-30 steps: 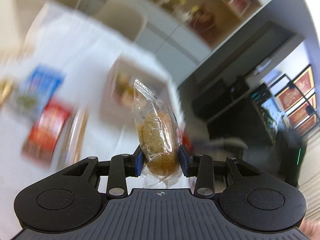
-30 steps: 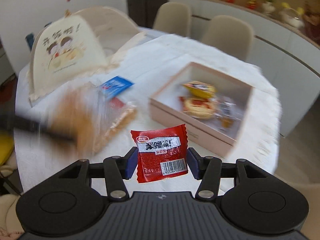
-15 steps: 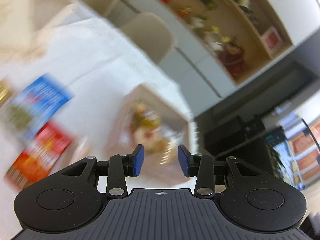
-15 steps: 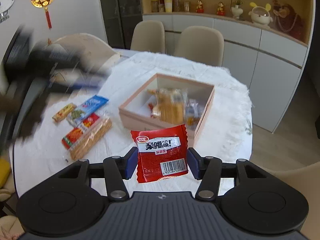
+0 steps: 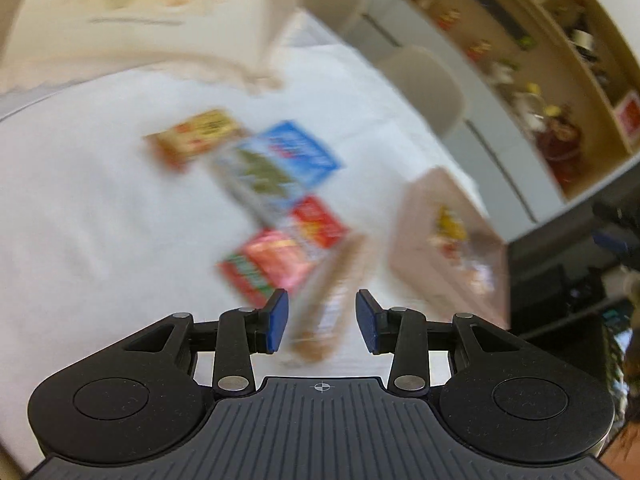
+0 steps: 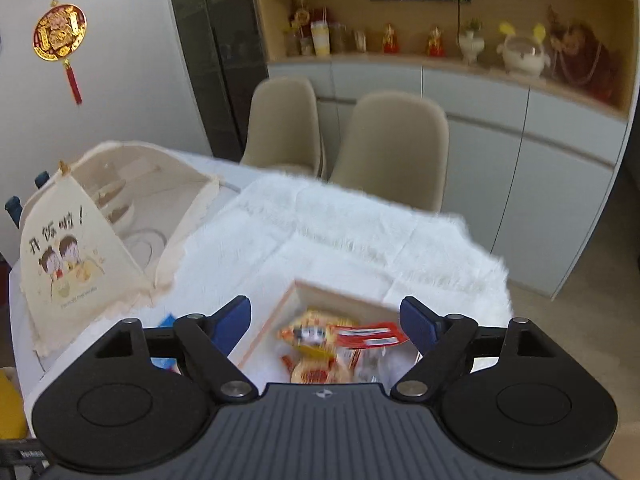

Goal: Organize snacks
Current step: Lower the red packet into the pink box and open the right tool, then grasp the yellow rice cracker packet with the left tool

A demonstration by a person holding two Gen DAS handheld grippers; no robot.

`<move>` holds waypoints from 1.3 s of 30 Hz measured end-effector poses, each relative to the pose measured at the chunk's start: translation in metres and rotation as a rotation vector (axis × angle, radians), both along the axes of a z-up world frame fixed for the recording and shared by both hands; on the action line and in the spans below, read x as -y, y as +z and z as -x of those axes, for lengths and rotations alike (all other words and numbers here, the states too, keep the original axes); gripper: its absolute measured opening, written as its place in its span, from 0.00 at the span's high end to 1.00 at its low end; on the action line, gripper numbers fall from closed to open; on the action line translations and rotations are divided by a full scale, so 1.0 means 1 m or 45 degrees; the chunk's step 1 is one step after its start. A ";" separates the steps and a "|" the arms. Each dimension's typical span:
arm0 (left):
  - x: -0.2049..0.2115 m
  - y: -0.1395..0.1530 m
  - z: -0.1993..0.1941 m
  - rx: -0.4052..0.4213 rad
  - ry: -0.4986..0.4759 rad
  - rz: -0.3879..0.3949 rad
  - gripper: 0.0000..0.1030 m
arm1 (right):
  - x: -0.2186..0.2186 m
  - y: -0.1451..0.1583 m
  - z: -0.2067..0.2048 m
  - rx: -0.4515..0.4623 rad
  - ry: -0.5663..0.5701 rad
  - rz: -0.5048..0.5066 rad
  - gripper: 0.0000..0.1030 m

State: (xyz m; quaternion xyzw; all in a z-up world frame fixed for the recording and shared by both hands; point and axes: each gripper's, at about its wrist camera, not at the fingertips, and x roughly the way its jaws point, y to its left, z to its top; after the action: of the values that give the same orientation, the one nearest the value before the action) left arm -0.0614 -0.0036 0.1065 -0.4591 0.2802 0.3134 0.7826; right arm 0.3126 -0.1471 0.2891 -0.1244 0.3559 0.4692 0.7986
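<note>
My left gripper (image 5: pixel 322 322) is open and empty above a long pack of brown biscuits (image 5: pixel 332 300) on the white tablecloth. Beyond it lie a red packet (image 5: pixel 276 264), a blue packet (image 5: pixel 296 152) and a yellow bar (image 5: pixel 196 136), all blurred. The pink snack box (image 5: pixel 416 240) stands to the right. My right gripper (image 6: pixel 325 322) is wide open right over the same box (image 6: pixel 280 312). The red packet with a barcode (image 6: pixel 370 336) lies in it on top of other wrapped snacks (image 6: pixel 308 336).
A cream mesh food cover (image 6: pixel 80 248) with a cartoon print stands at the table's left. Two beige chairs (image 6: pixel 384 148) sit behind the table. Grey cabinets and shelves with ornaments (image 6: pixel 520 52) line the back wall. The table edge (image 6: pixel 492 272) drops off to the right.
My left gripper let go of the clear-wrapped biscuit and swung left to the loose snacks. My right gripper moved over the box, opened, and the red packet now lies inside.
</note>
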 end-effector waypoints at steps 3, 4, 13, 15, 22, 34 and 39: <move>-0.006 -0.015 0.014 -0.036 0.024 0.047 0.59 | -0.002 -0.049 0.006 -0.064 -0.023 0.107 0.20; -0.008 -0.018 0.015 -0.043 0.024 0.057 0.59 | -0.001 -0.063 0.009 -0.084 -0.024 0.136 0.20; -0.032 -0.027 -0.023 -0.080 -0.105 -0.042 0.59 | 0.017 -0.139 0.099 -0.174 0.121 0.238 0.20; -0.040 -0.026 -0.039 -0.113 -0.154 -0.115 0.59 | 0.017 -0.144 0.113 -0.199 0.139 0.243 0.20; -0.046 -0.044 -0.090 -0.322 -0.387 -0.228 0.58 | 0.023 -0.154 0.138 -0.216 0.152 0.300 0.20; -0.015 -0.027 -0.079 -0.275 -0.478 -0.394 0.53 | 0.041 -0.175 0.151 -0.262 0.129 0.354 0.20; -0.074 -0.002 -0.056 -0.313 -0.203 -0.503 0.54 | 0.047 -0.169 0.164 -0.165 0.157 0.364 0.20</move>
State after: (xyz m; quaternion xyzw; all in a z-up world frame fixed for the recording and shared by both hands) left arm -0.0059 0.0705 0.1046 -0.2321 0.3420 0.3527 0.8395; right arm 0.1482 -0.1943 0.1202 -0.2277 0.4615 0.4690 0.7178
